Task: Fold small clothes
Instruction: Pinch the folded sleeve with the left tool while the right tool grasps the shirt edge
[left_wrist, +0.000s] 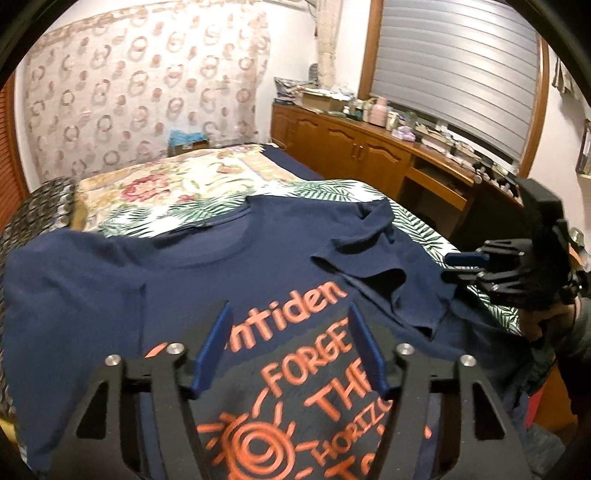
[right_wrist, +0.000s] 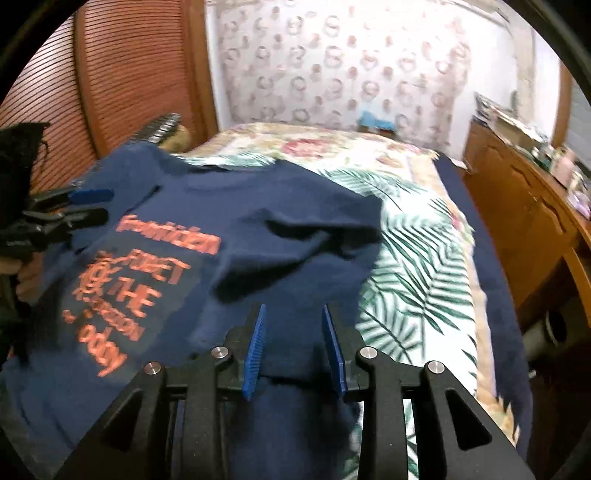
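The fold looks barely begun: the navy T-shirt (left_wrist: 229, 266) lies face up and mostly spread on the bed (left_wrist: 192, 177), over a palm-leaf sheet (right_wrist: 417, 258), with its collar pointing toward the far end and its orange print toward the person. One sleeve (left_wrist: 380, 266) has been flopped inward and lies rumpled across the chest instead of flat, so the step in hand appears to be bringing the sides in. The left gripper (left_wrist: 288, 343) hovers above the printed chest with its jaws apart and nothing between them; the right gripper (right_wrist: 293, 347) hangs over the shirt's side near that rumpled sleeve, jaws likewise spread and empty. Neither seems to be touching the cloth, though the blur in the right wrist view makes this hard to settle. The next move probably calls for pinching the sleeve edge or the side hem, smoothing the bunched cloth flat, then carrying the side over toward the middle in a straight line. The fabric looks soft and limp, prone to creasing and sliding on the sheet.
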